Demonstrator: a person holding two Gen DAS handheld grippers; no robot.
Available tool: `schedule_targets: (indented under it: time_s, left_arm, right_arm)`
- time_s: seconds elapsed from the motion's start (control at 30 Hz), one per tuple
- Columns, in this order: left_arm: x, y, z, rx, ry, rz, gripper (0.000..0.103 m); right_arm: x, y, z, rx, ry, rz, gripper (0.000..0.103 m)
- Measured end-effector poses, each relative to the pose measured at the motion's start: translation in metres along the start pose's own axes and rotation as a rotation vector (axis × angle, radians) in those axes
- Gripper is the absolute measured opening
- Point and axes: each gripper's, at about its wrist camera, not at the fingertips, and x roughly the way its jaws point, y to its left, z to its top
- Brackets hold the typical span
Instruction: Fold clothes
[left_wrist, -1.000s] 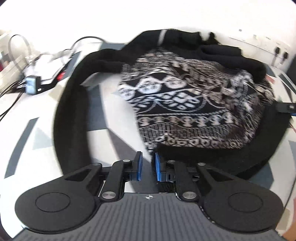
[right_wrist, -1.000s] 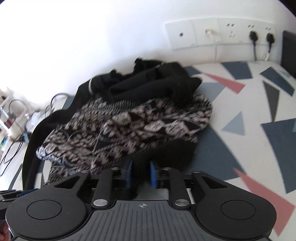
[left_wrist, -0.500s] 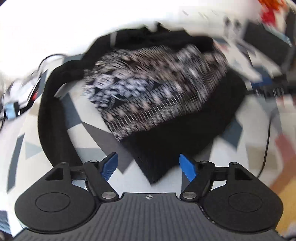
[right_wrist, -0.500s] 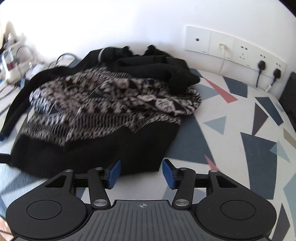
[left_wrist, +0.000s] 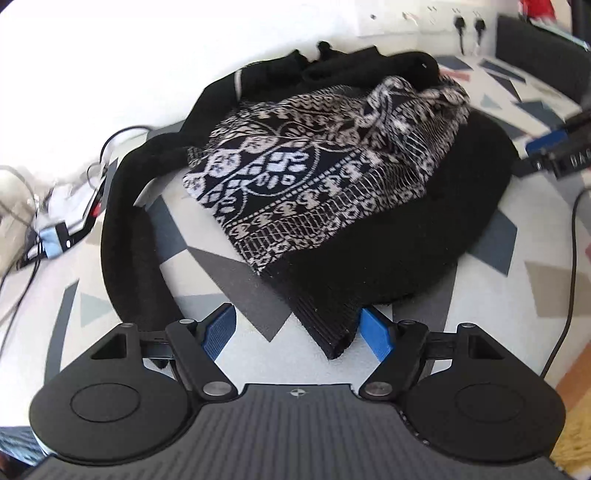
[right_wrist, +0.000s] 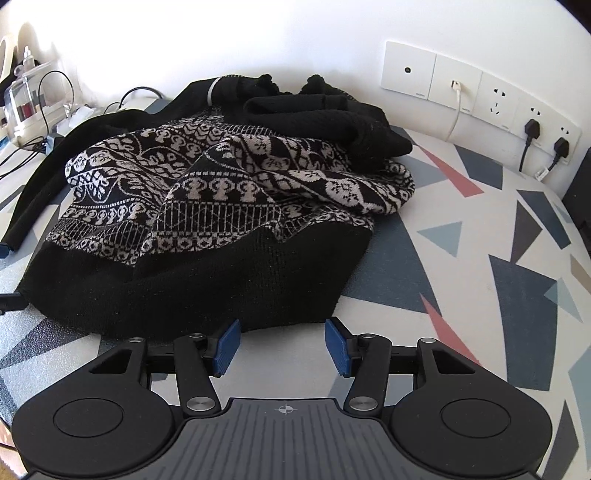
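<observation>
A black knit sweater with a black-and-white patterned panel lies crumpled on the table cover with its coloured triangles. Its long black sleeve curves down the left side. My left gripper is open, and the ribbed black hem corner lies loose between its blue pads, close to the right one. In the right wrist view the same sweater fills the middle. My right gripper is open just short of the black hem, with nothing between its pads.
Wall sockets with plugs line the back right. Cables and small devices clutter the left edge. My right gripper's blue-and-black fingers show at the right of the left wrist view. A thin cable runs down the right side.
Both grippers were nearly shut at the sweater's hem and have opened wide. The hem now lies loose on the table. Both views have rolled and drawn back slightly.
</observation>
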Motion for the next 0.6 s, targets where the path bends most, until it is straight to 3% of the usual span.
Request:
schedule_targets:
  time_s: [0.6]
  left_arm:
    - [-0.002,0.019,-0.01,-0.045,0.034,0.015,0.075]
  right_arm:
    - [-0.001,0.002,-0.004,0.011,0.011,0.002,0.048]
